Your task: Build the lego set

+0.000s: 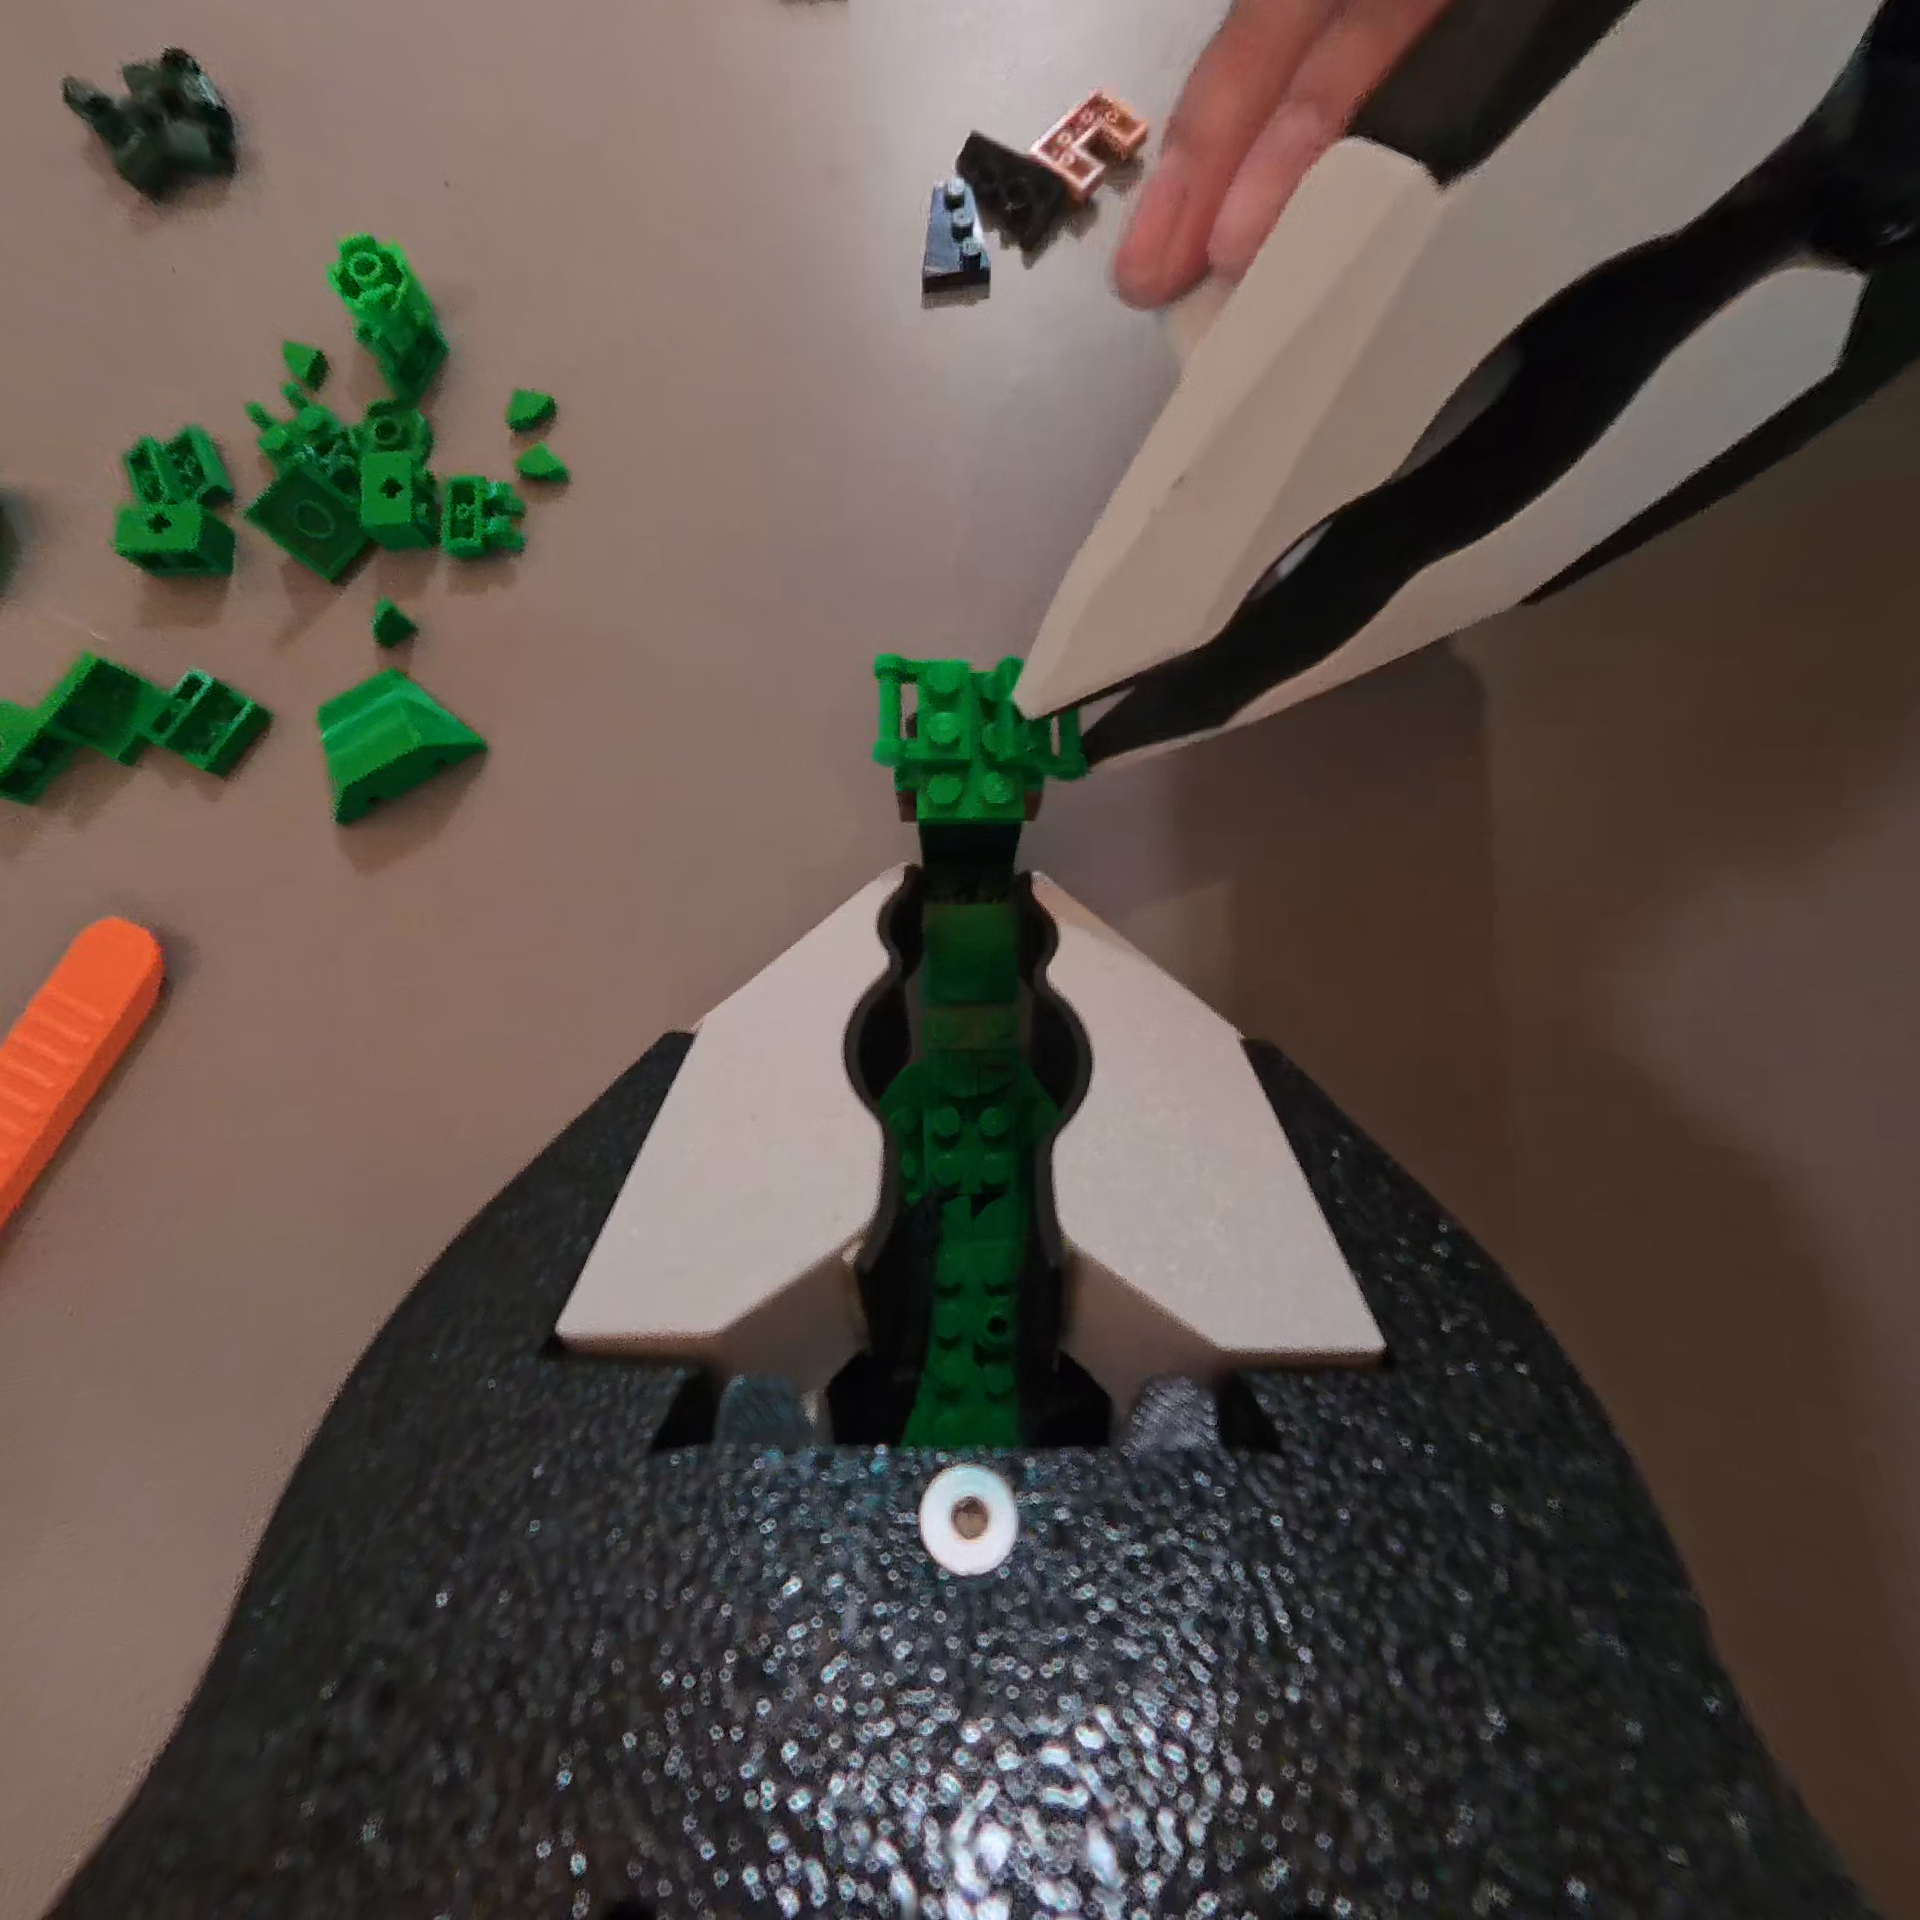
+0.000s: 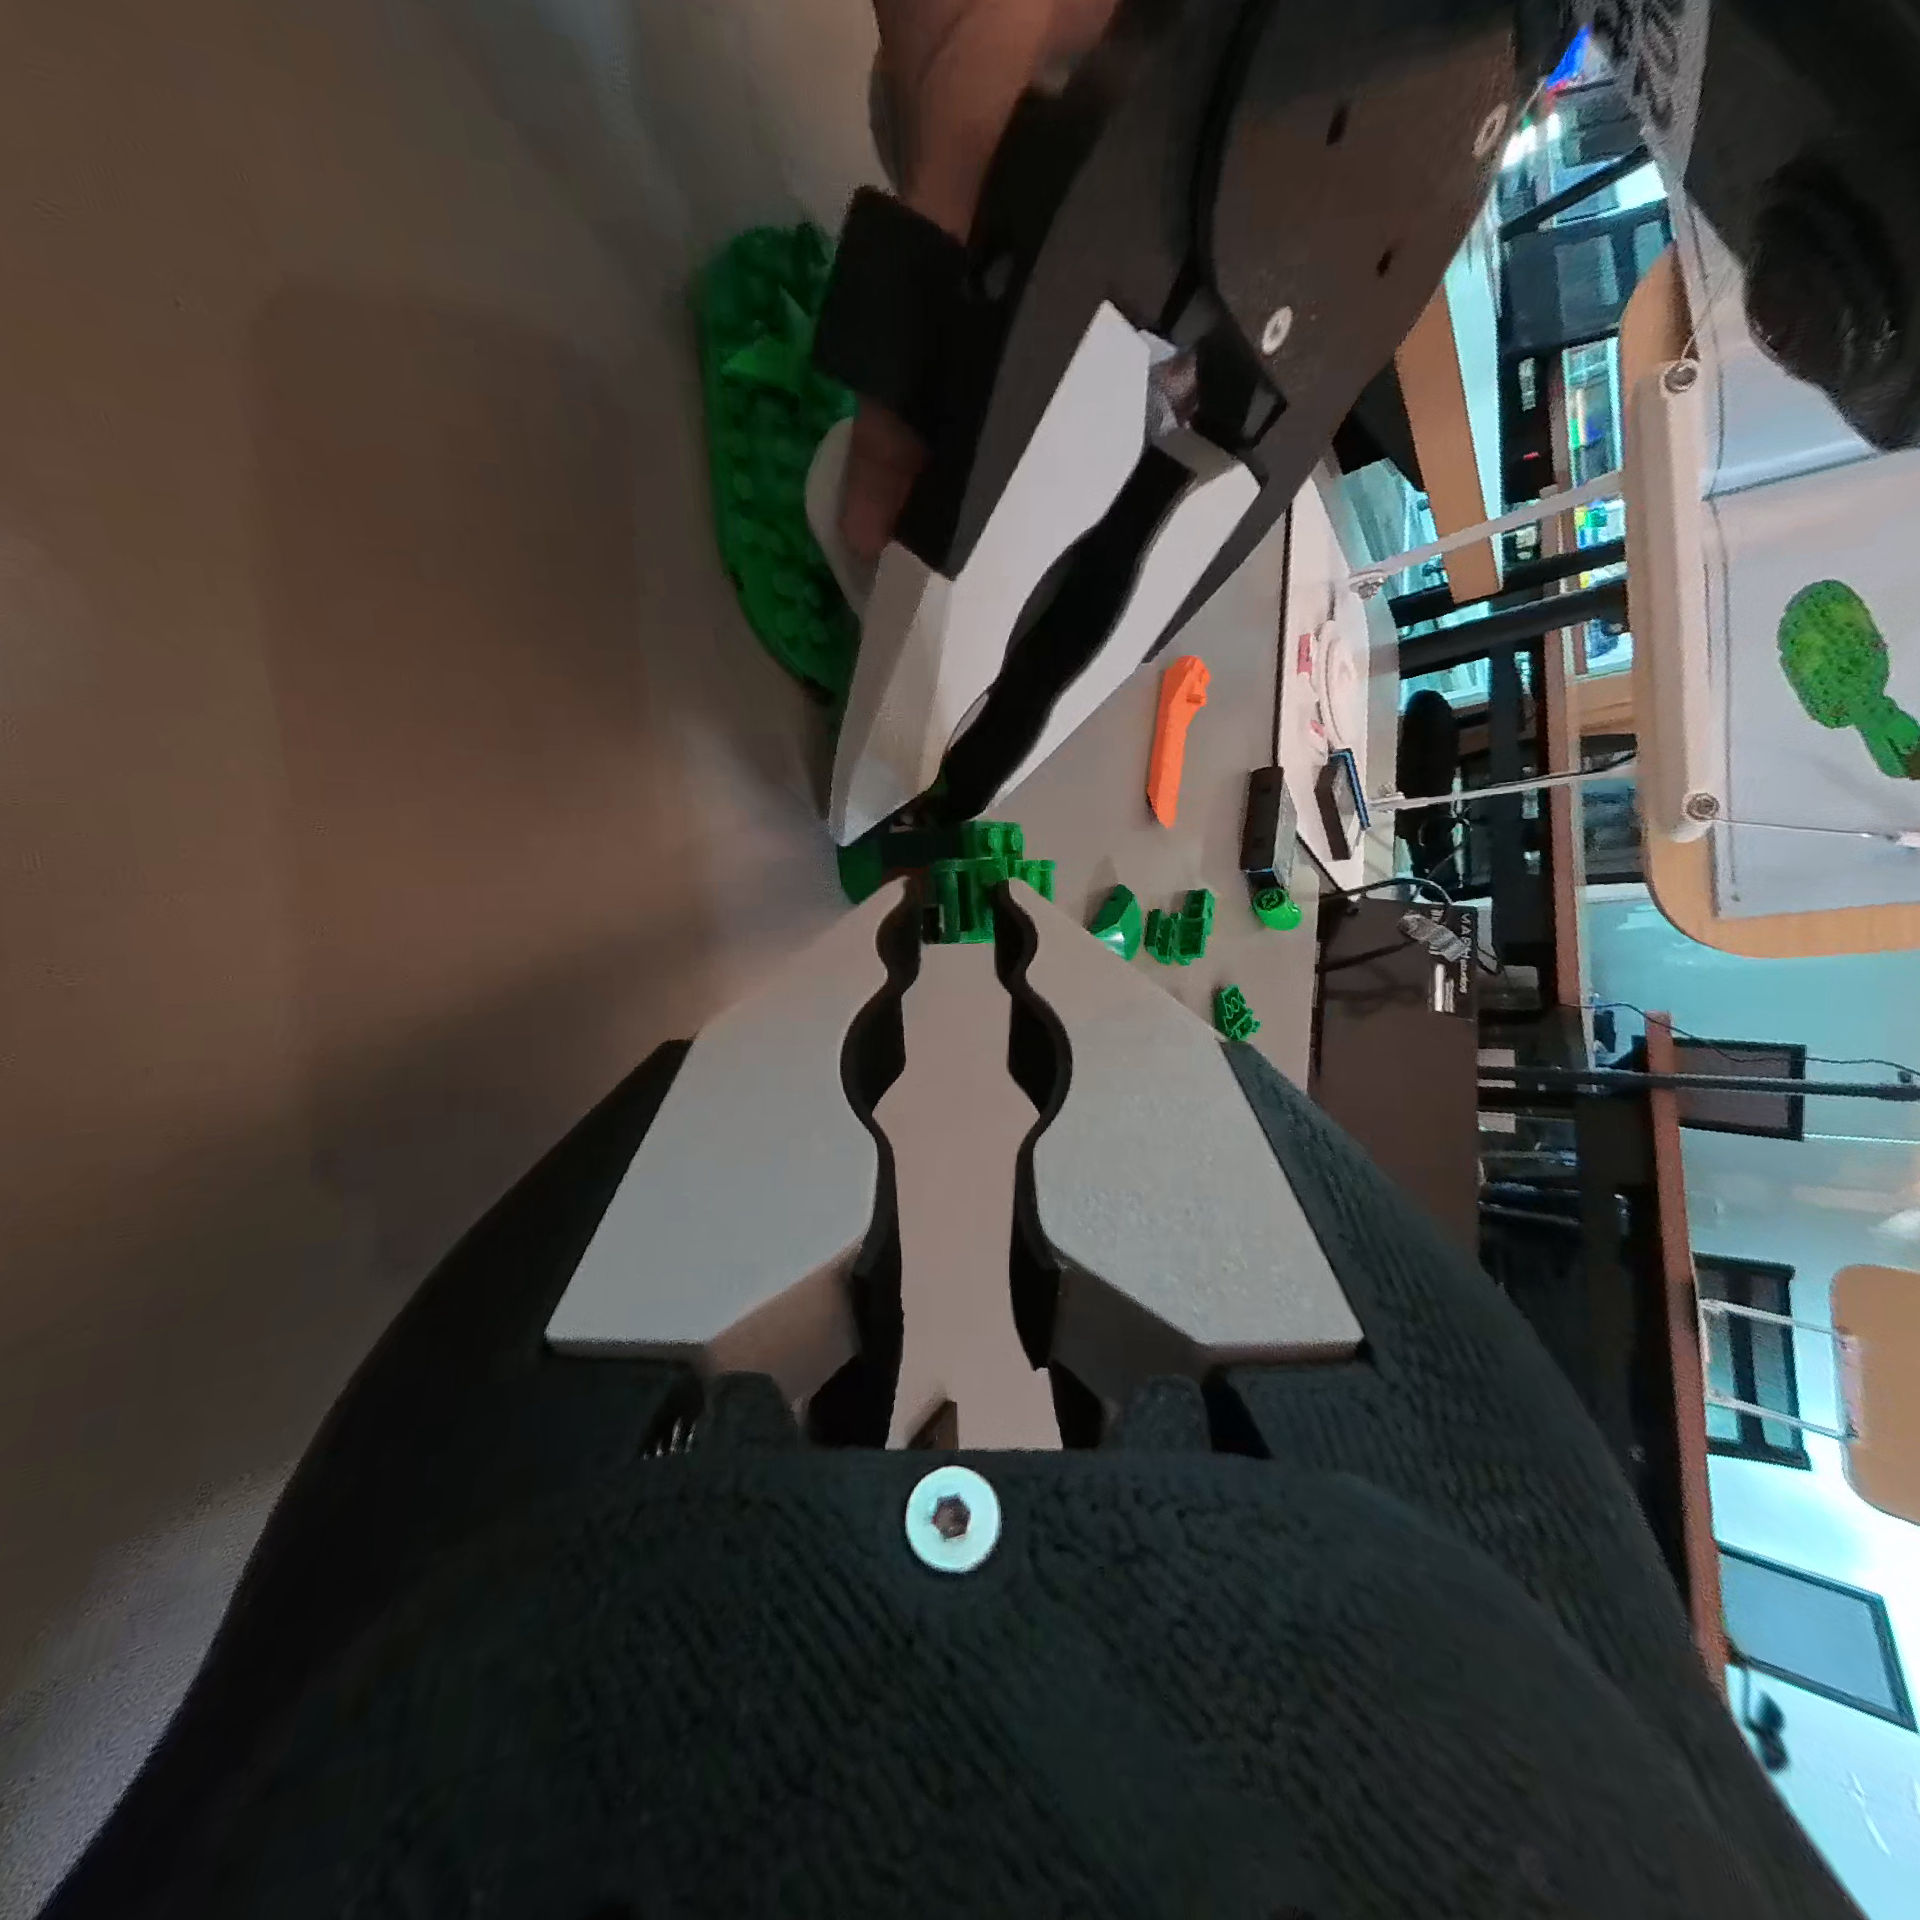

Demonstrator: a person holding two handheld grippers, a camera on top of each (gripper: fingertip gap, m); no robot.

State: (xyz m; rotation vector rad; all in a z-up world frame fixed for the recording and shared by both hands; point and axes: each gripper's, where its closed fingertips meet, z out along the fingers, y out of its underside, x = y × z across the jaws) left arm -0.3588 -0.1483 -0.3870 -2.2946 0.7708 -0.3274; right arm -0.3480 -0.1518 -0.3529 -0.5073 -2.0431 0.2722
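Observation:
My left gripper (image 1: pixel 971 878) is shut on a long green lego assembly (image 1: pixel 971 1164) that runs up between its fingers and sticks out past the tips. At the assembly's far end sits a small green studded piece with side handles (image 1: pixel 971 727). My right gripper (image 1: pixel 1060 719) comes in from the upper right, and its tips pinch the right edge of that piece. In the right wrist view, my right gripper (image 2: pixel 953 902) has the small green piece (image 2: pixel 961 899) between its tips. The left gripper (image 2: pixel 902 816) reaches down from above to the same spot.
Loose green bricks (image 1: pixel 343 468) lie at the left with a green slope (image 1: pixel 384 743), a dark green clump (image 1: pixel 156 114) and an orange brick separator (image 1: pixel 73 1049). Black and copper pieces (image 1: pixel 1018 187) lie beyond, near a hand (image 1: pixel 1247 135). A green studded build (image 2: pixel 769 468) lies behind the left gripper. My left and right fingertips are right by each other. The left tips stand about 15 cm off the orange brick separator (image 1: pixel 73 1049).

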